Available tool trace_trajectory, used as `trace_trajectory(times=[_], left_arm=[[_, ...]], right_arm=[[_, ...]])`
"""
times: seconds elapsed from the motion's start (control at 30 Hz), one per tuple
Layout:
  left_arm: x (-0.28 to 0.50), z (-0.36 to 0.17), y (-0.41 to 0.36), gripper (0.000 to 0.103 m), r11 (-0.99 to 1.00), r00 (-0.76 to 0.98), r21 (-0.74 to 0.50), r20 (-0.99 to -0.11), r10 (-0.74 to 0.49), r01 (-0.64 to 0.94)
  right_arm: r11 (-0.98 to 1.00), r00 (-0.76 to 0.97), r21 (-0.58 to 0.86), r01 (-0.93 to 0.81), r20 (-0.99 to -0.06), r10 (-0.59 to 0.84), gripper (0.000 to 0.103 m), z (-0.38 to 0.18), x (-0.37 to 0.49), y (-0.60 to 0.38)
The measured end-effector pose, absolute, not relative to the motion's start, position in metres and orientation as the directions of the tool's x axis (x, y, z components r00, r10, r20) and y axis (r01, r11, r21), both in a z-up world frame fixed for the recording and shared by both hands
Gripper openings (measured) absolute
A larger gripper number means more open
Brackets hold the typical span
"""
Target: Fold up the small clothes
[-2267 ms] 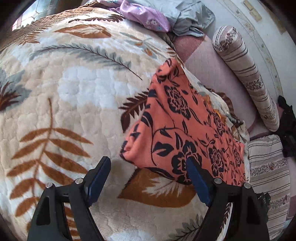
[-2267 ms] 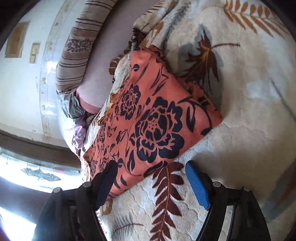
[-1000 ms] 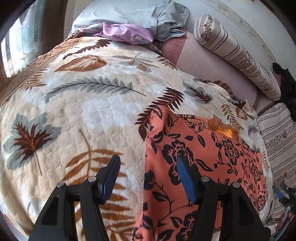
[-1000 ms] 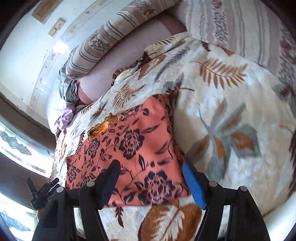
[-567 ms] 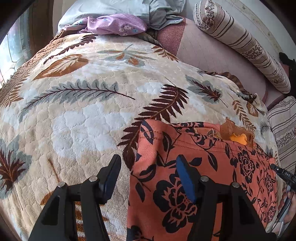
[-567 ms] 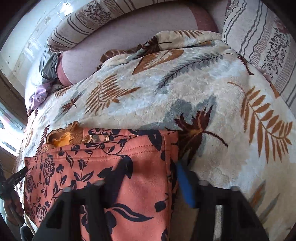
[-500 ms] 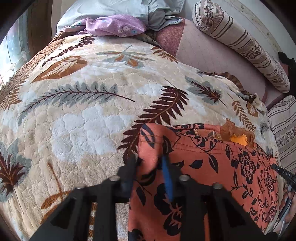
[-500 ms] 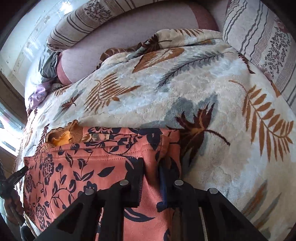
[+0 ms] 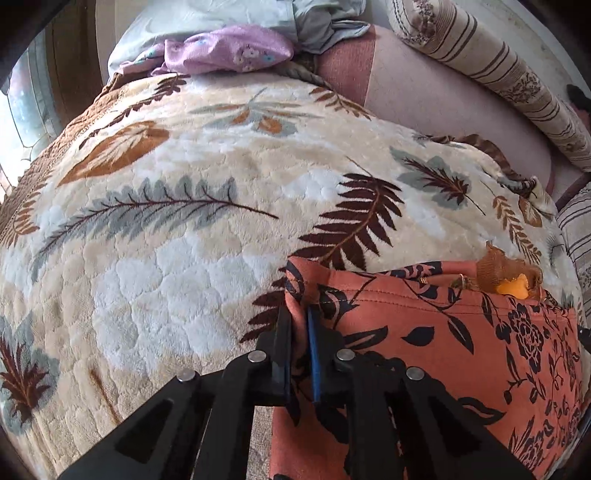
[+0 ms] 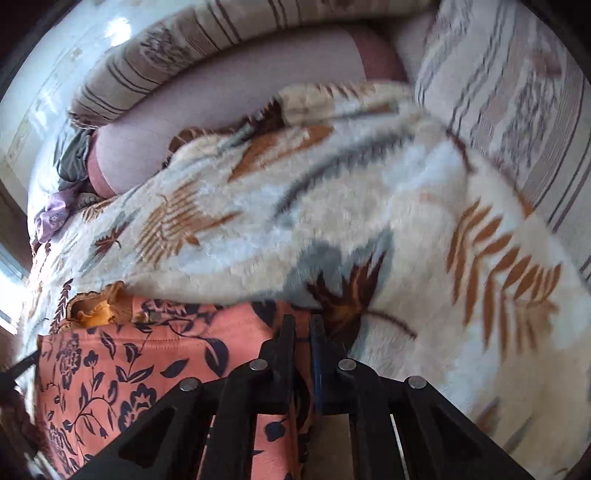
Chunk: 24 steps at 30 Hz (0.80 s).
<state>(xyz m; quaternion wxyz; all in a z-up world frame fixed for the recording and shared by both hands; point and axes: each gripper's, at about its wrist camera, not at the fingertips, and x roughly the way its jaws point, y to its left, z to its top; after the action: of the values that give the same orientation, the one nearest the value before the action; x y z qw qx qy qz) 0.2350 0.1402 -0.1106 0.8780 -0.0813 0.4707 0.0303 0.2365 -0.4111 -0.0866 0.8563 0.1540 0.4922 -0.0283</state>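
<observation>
An orange garment with a dark flower print (image 9: 436, 339) lies flat on a leaf-patterned blanket (image 9: 184, 229). My left gripper (image 9: 300, 314) is shut on its far left corner, cloth pinched between the pads. My right gripper (image 10: 303, 321) is shut on the far right corner of the same orange garment (image 10: 140, 369). A brown and yellow frill (image 9: 506, 277) sticks out at the garment's far edge, also seen as the frill (image 10: 96, 306) in the right wrist view.
A purple cloth (image 9: 229, 51) and grey-blue clothes (image 9: 207, 18) lie at the far end of the bed. A striped bolster (image 9: 509, 74) runs along the wall and a striped pillow (image 10: 517, 96) lies right of the blanket. Pink sheet (image 9: 436, 103) shows beyond the blanket.
Both grippers came down on the garment's far corners and closed on the cloth. A second ago both stood open above the garment.
</observation>
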Motion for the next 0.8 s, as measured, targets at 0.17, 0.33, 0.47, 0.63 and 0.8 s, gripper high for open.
trace_trajectory(times=[0.17,0.33,0.47,0.63,0.8], left_arm=[[0.207,-0.065,0.148,0.044,0.982,0.650,-0.143,-0.759,-0.030,-0.120],[0.161,-0.033,0.155,0.056,0.978,0.707,-0.178,-0.706,-0.048,-0.111],[0.122,-0.034,0.144,0.057,0.977,0.706,-0.198,-0.703,-0.086,-0.079],[0.095,-0.062,0.121,0.057,0.978,0.662,-0.205,-0.737,-0.139,-0.023],[0.093,-0.095,0.115,0.057,0.973,0.602,-0.224,-0.785,-0.149,-0.051]], right_arm=[[0.922,0.594,0.286,0.260,-0.801,0.082,0.012,-0.065,0.202,-0.421],[0.945,0.638,0.297,0.135,-0.756,0.147,0.047,-0.018,0.173,-0.391],[0.979,0.615,0.198,0.046,-0.778,0.128,0.090,-0.024,0.174,-0.355],[0.886,0.536,0.447,-0.124,-0.722,0.438,0.089,-0.038,0.180,-0.325],[0.891,0.526,0.379,0.252,-0.826,0.202,0.087,-0.084,0.210,-0.405]])
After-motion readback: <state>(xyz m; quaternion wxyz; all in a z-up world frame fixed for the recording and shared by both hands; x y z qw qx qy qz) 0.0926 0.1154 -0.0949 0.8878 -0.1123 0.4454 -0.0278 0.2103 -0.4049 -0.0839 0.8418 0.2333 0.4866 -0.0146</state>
